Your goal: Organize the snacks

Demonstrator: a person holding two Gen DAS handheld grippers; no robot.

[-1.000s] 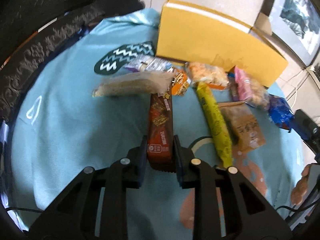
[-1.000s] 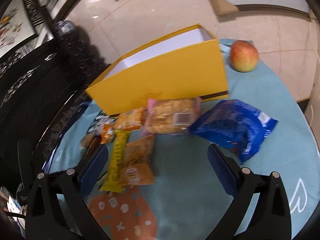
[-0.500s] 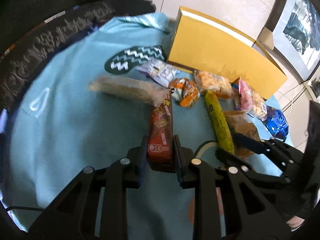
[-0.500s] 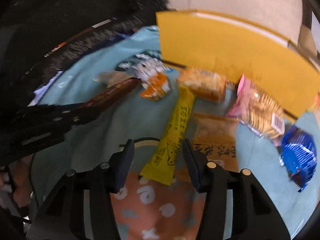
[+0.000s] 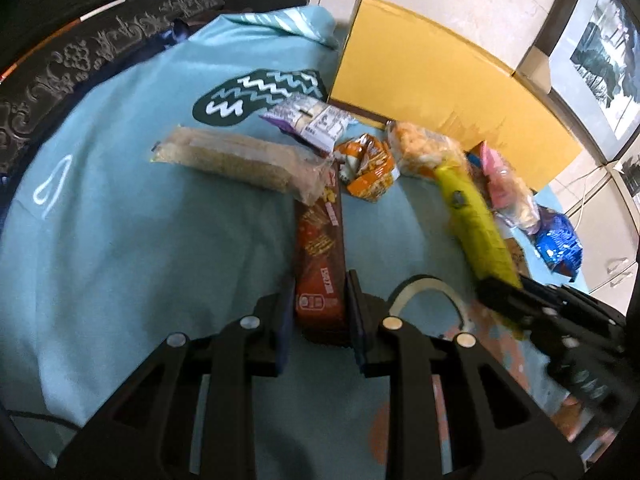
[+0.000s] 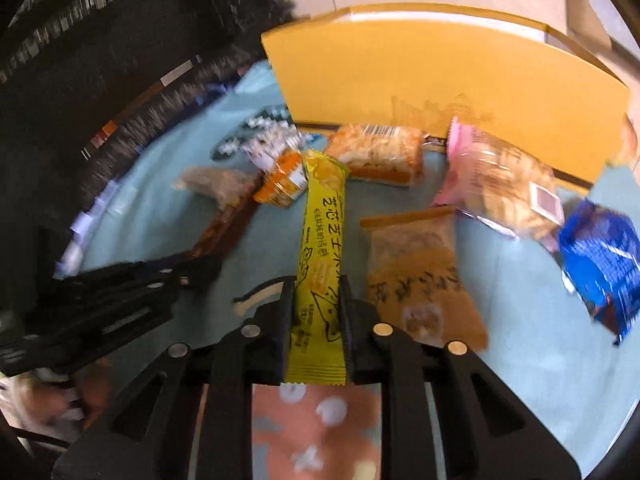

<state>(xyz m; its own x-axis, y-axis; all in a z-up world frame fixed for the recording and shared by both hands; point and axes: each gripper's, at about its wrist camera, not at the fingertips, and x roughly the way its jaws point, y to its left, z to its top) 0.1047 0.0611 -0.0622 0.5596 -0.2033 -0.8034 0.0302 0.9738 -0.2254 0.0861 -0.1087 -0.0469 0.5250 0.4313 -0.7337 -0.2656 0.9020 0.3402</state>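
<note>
Right gripper point(image 6: 316, 312) just clamped on yellow bar point(image 6: 320, 248), left gripper point(image 5: 320, 308) pinching brown bar point(image 5: 320, 256); lift both straight up, w/o snagging neighbours, then into yellow box point(image 6: 440, 92).

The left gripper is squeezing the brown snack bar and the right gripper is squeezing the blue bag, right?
Not quite. The right gripper is shut on the long yellow snack bar, not the blue bag, which lies untouched off to the side in the right wrist view. The left gripper does squeeze the brown snack bar.

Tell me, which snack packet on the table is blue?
The crinkly blue bag, lying at the far right end of the row of snacks; every other packet is yellow, orange, pink, brown or clear.
</note>
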